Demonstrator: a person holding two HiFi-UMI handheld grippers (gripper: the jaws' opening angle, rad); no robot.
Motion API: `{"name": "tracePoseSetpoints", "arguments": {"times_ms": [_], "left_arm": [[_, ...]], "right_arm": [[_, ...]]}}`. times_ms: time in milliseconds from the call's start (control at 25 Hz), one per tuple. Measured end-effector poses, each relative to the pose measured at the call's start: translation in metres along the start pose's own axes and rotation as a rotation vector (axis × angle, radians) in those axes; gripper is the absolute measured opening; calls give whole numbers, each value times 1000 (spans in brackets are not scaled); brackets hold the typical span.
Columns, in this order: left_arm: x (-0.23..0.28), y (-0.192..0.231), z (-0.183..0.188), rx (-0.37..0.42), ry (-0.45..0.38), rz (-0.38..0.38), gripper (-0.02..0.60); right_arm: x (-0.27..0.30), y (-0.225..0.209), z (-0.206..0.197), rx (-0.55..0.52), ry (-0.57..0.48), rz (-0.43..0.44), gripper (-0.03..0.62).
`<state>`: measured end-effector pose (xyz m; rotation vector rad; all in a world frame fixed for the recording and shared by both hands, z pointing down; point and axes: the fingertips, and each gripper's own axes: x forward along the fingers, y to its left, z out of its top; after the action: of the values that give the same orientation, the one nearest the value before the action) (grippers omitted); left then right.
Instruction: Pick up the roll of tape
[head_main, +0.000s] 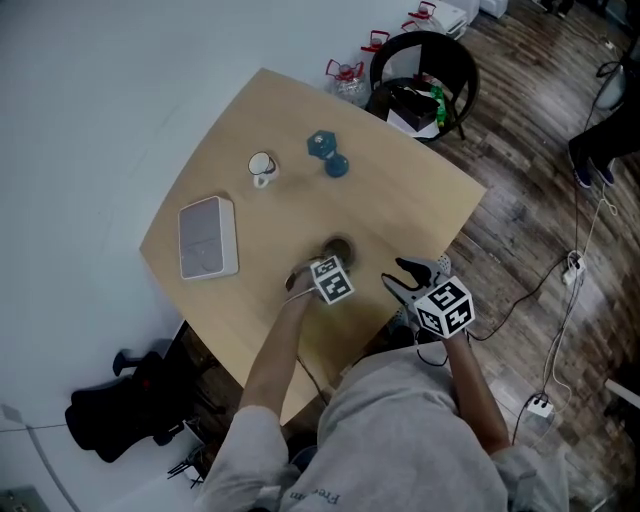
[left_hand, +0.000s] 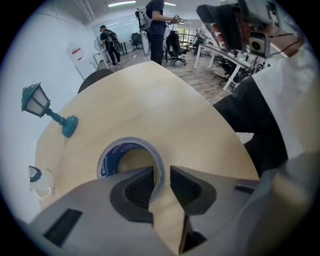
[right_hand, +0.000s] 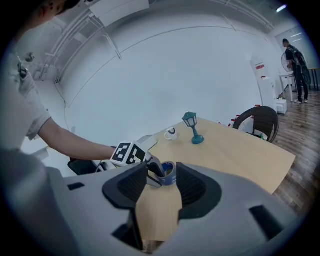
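The left forearm reaches over the near edge of the tabletop (head_main: 400, 200), its left gripper (left_hand: 161, 187) tipped steeply down over the roll of tape (left_hand: 111, 156) lying flat near the middle. Its fingers are parted, straddling the roll's wall, one inside the ring. The right gripper (right_hand: 162, 185) hovers at the near right edge, its fingers spread and empty.

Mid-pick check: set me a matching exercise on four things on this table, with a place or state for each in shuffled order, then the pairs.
1. grey roll of tape with a blue core
2. teal lantern-shaped figurine
3. small white cup
4. flat grey rectangular box

A. lying flat by the light wooden table's left edge, head view
B. standing nearest the black chair
C. wall between the left gripper's open jaws
D. just left of the lantern, head view

Pairs: 1-C, 2-B, 3-D, 4-A
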<state>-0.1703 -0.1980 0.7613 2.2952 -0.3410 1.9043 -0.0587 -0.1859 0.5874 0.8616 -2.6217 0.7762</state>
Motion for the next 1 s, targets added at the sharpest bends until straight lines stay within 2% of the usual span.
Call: {"name": "tracePoseSetpoints", "arguments": {"times_ms": [200,360,640,1000], "left_arm": [[4,1,0,48,28,2,51],[5,-1,-2,65,37,-18,43],[5,-4,1,31,29,-53,38],[-2,-9,8,-56,-15,-64,38]], "right_arm": [[3,2,-5,-3,15,7,187],[6,8,-9,-12,31,18,186],[8,13,-11,-33,51,25,186],[11,15,-9,-45,51,32,186]]}}
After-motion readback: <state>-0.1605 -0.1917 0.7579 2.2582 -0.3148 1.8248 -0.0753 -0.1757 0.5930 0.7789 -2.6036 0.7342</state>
